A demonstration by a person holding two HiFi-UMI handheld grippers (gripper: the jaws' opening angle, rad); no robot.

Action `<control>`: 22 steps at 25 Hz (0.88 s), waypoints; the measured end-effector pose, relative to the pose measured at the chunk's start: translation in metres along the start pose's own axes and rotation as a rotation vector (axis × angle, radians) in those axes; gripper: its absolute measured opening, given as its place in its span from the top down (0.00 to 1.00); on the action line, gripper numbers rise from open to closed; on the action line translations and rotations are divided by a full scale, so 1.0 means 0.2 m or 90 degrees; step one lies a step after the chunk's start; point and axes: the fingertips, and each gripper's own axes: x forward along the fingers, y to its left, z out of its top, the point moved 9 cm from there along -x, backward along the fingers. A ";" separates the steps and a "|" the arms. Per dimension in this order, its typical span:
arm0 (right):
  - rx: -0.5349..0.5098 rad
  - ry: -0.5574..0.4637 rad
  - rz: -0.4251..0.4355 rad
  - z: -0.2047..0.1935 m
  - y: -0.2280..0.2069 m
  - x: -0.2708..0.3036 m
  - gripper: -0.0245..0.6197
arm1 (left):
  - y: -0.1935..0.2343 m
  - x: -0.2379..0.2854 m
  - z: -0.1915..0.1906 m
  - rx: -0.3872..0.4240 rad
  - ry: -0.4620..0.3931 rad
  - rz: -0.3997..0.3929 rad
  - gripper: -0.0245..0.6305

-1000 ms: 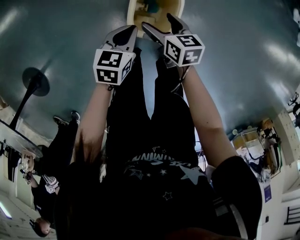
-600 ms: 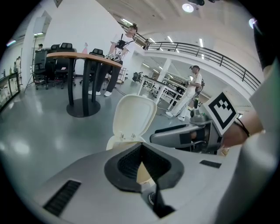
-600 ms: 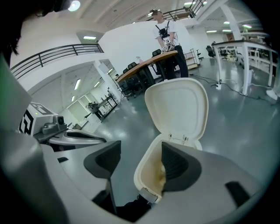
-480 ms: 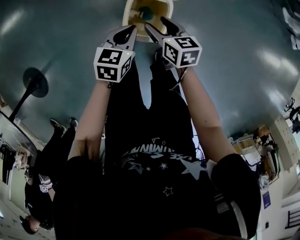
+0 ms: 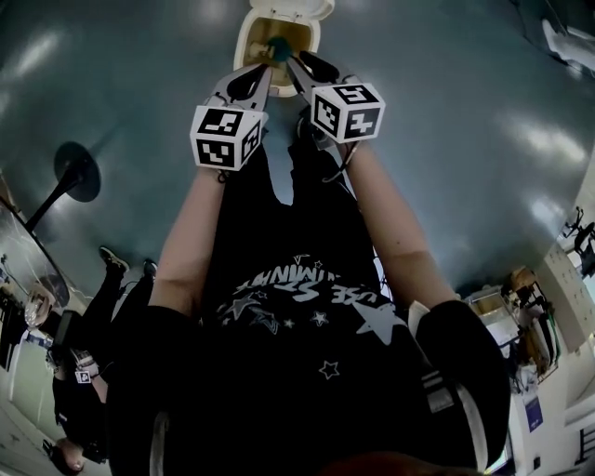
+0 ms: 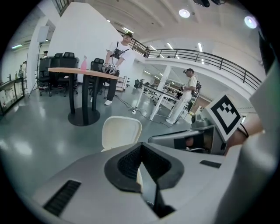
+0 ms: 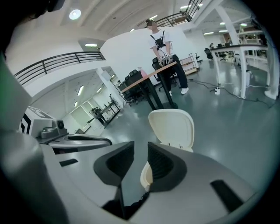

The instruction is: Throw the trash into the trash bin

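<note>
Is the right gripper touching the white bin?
Apart. Right gripper view: the bin stands on the floor beyond the right gripper, whose closing jaws hold nothing.

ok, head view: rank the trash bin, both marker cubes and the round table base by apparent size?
1. trash bin, slightly the largest, though cut by the top edge.
2. left cube and right cube: alike, not ranked; both are nearer the camera.
3. round table base.

The cream bin [image 5: 244, 39] stands upright on the grey floor, far ahead. Its lid [image 5: 299, 7] is tipped back open, and teal trash [image 5: 278, 44] lies inside.
</note>
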 end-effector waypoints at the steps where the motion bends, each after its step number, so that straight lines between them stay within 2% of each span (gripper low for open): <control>1: -0.006 -0.001 -0.001 0.05 0.00 -0.02 0.80 | -0.01 0.01 0.05 0.004 -0.002 0.000 0.95; 5: -0.008 -0.004 -0.001 0.18 -0.08 -0.06 0.82 | -0.02 0.11 0.19 0.018 -0.008 0.001 0.95; 12: -0.032 -0.003 0.009 0.14 -0.21 -0.11 0.90 | 0.00 0.19 0.19 0.034 -0.033 0.018 0.95; 16: -0.042 -0.029 0.041 0.20 -0.22 -0.22 0.95 | -0.07 0.13 0.23 0.032 -0.062 0.037 0.95; 22: -0.057 -0.049 0.098 0.23 -0.25 -0.36 0.95 | -0.24 0.03 0.27 0.026 -0.109 0.069 0.95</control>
